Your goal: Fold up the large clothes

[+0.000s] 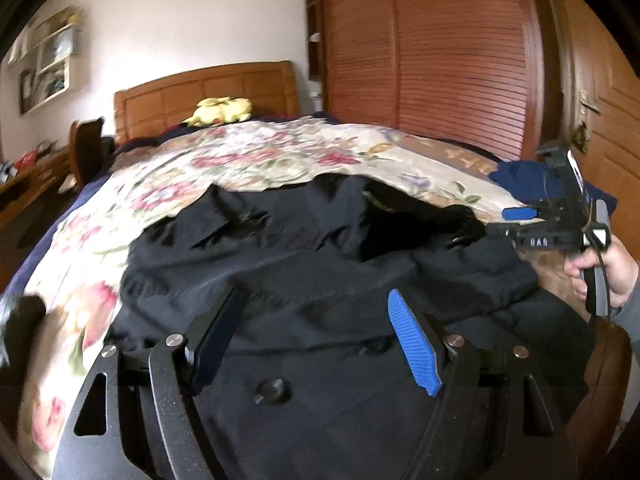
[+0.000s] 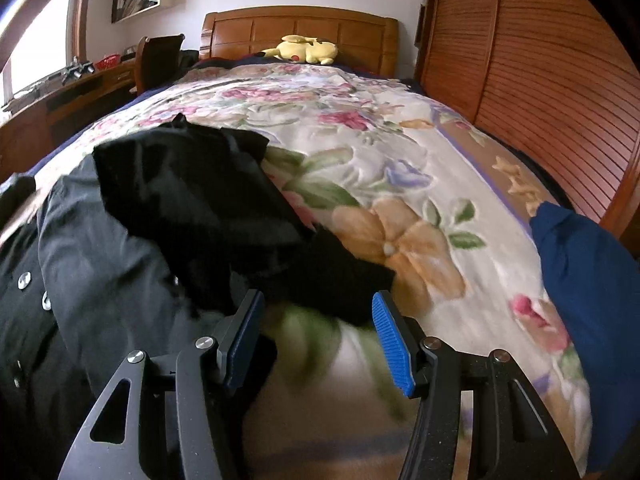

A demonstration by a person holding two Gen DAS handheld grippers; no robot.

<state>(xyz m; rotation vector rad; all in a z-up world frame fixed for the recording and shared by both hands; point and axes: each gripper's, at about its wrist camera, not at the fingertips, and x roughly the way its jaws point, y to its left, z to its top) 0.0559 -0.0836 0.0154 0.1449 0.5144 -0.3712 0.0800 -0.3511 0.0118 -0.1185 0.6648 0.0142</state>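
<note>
Both tongs open, gripping nothing: left tongs (image 1: 312, 340) over the dark coat (image 1: 320, 280), right tongs (image 2: 316, 340) just off its sleeve (image 2: 192, 192). Coat's bunched on the near bed (image 2: 400, 152). Next, I'd pinch one layer at the cuff and pull flat.

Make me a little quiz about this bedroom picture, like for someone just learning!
1. True or false: the right gripper is shut on the black coat.
2. Which colour is the plush toy by the headboard? A) yellow B) green C) pink
3. Fill in: the folded blue garment lies on the floral blanket, on the side nearer the ____ doors.

Key
1. False: both pads stand apart with nothing between them. The left gripper is open too, over the coat.
2. A
3. Wardrobe: the slatted wardrobe stands along that side.
</note>
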